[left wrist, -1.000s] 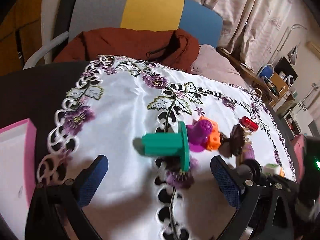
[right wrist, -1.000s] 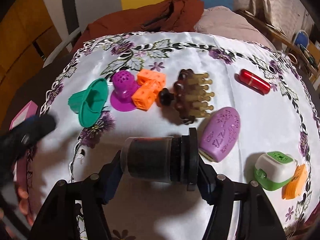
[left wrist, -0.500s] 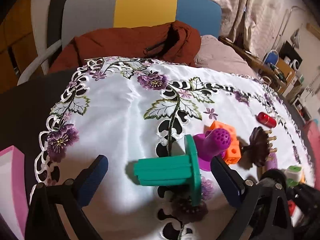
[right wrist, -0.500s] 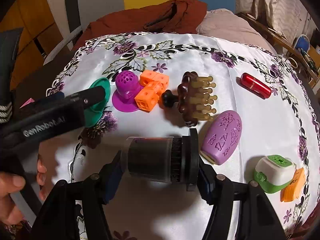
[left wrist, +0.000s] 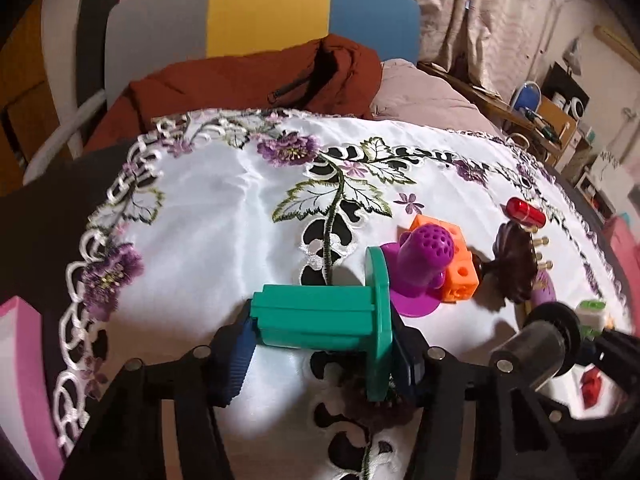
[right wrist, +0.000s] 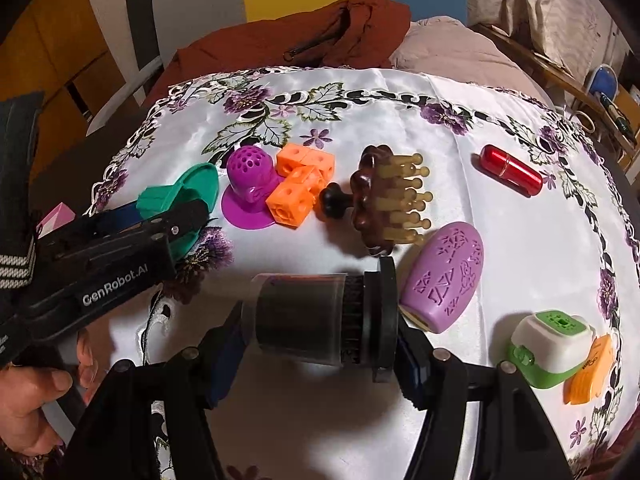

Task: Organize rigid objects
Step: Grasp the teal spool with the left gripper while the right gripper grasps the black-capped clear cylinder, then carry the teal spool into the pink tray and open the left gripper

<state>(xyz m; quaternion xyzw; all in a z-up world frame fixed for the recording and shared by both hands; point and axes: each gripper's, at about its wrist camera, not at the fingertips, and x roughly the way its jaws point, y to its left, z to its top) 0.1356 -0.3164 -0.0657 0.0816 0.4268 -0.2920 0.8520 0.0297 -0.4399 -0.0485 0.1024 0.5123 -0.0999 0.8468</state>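
White lettering reading "GenRobot.AI" runs along the black body of the left gripper (right wrist: 160, 216), seen from the right wrist camera. No other writing is legible; the raised pattern on a purple oval plastic case (right wrist: 444, 276) cannot be read as letters.

A white satin tablecloth with purple embroidered flowers and a cutwork border (left wrist: 224, 216) carries everything. The left gripper (left wrist: 320, 336) has just been closing, and its blue pads now press both ends of a teal plastic spool with a wide round flange (left wrist: 320, 316), which lies on its side near the cloth's left edge. Just past the flange stand a purple perforated dome on a flat round base (left wrist: 424, 256) and orange plastic cubes with holes (left wrist: 460, 276).

The right gripper (right wrist: 316, 332) clamps a dark translucent cylinder with a black ribbed cap (right wrist: 320, 316), held sideways above the cloth's near middle. The purple case lies just beside its cap end. A brown knobbed massage brush with tan pegs (right wrist: 384, 200) lies beyond. A red metallic tube (right wrist: 510, 170) rests toward the far right edge.
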